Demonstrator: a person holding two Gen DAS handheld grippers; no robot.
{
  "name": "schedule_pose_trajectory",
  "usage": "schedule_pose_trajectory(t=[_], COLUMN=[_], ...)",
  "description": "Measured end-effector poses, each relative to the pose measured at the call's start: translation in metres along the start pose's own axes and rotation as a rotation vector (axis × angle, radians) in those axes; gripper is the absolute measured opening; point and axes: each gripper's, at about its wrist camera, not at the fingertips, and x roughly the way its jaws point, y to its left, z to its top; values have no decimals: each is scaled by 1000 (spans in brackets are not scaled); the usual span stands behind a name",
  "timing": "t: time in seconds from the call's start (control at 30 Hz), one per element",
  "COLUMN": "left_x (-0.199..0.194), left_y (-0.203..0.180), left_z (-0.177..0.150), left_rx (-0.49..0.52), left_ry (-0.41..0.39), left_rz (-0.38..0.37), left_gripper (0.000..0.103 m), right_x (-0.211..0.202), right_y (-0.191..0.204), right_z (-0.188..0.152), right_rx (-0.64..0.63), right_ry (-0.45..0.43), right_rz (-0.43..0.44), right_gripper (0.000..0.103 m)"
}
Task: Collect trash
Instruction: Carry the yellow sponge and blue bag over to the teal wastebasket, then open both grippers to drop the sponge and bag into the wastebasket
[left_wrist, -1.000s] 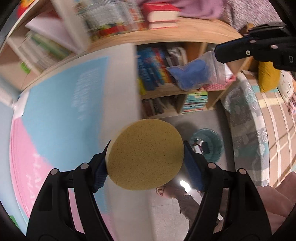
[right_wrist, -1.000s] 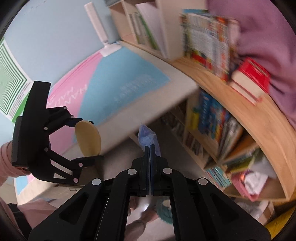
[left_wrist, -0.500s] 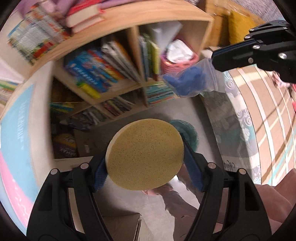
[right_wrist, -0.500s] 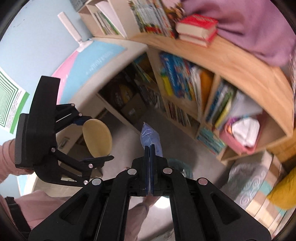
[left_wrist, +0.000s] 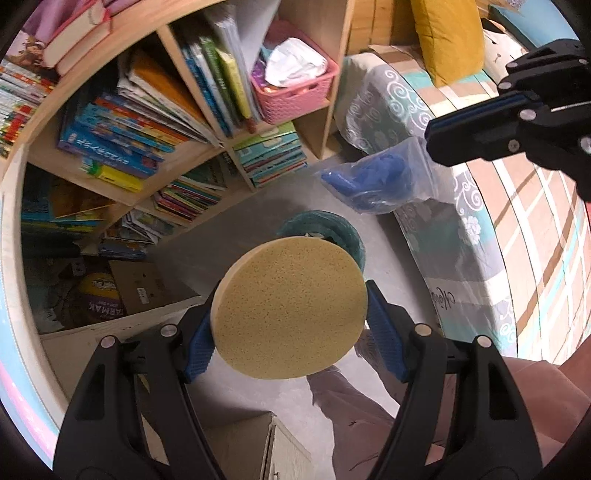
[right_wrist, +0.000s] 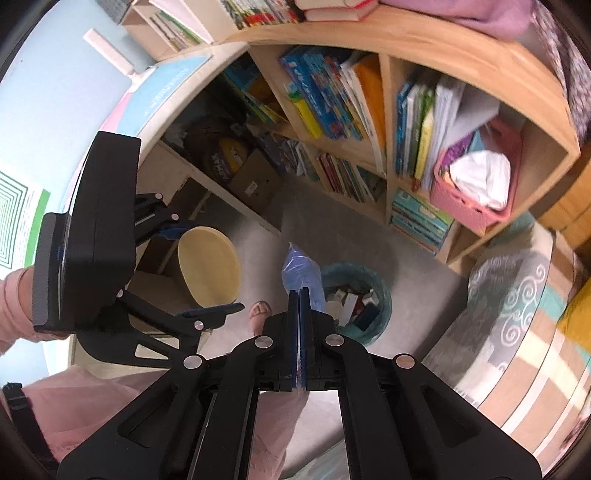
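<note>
- Left gripper (left_wrist: 290, 325): lower centre of the left wrist view; jaws partly spread and clamped on the rim of a round yellow sponge (left_wrist: 290, 308), flat face to the camera.
- Right gripper (right_wrist: 300, 306): lower centre of the right wrist view; jaws fully closed, pinching the top edge of a clear plastic bag (right_wrist: 301, 271) with blue contents; the bag hangs free from them.
- Bin (right_wrist: 384, 291): teal, on the grey floor, centre right of the right wrist view, already holding boxes and scraps. In the left wrist view only its rim shows behind the sponge's upper edge.
- Surroundings: wooden bookshelf (left_wrist: 192, 147) across the upper frame, pink basket (left_wrist: 295, 92) in a cubby, patterned bed cover (left_wrist: 461, 206) at right, a sandalled foot (right_wrist: 260, 310) on the floor just left of the bag.
- Risk, sponge: held by its edges only, and soft; judged liable to buckle and pop out early, or to drop past the rim, since it hides the bin from its own camera.
- Risk, bag: light and limp; if let go short of the opening it may drift onto the floor or catch the rim.
- Risk, crowding: both grippers near one small opening could knock together.
</note>
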Motion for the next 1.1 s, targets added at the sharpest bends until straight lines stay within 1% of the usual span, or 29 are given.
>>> schedule_pose_trajectory(t=[0.17,0.33,0.4,0.43,0.47,0.5,0.53,0.6,0.77,0.93,1.0,1.1], left_x=[11,16,19,20,21,22,22,21,20,16,14,10], left_y=[-13,-16,-16,-16,-16,-16,-16,-14,-9,-1,2,8], left_z=[1,3,4,5,6,6,6,5,4,3,3,1], left_rx=[30,32,28,29,34,37,38,34,37,13,4,-10], left_ry=[22,34,38,40,43,45,45,43,46,36,31,25], left_rz=[-7,-15,-17,-14,-7,6,10,-4,12,12,13,18], left_gripper=[69,70,70,74,78,88,90,90,91,91,91,91], right_x=[6,11,13,16,17,17,15,15,14,13,14,14], right_y=[-5,-8,-8,-10,-12,-13,-14,-16,-20,-20,-19,-17], right_z=[-11,-16,-16,-16,-17,-17,-17,-16,-14,-8,-5,0], right_rx=[37,56,56,60,65,70,76,78,83,83,76,63], right_ry=[14,25,28,36,38,36,26,26,34,34,35,33], right_rz=[6,7,0,2,2,1,-11,-9,-23,-24,-25,-25], right_gripper=[1,2,10,14,30,50,53,53,53,53,55,56])
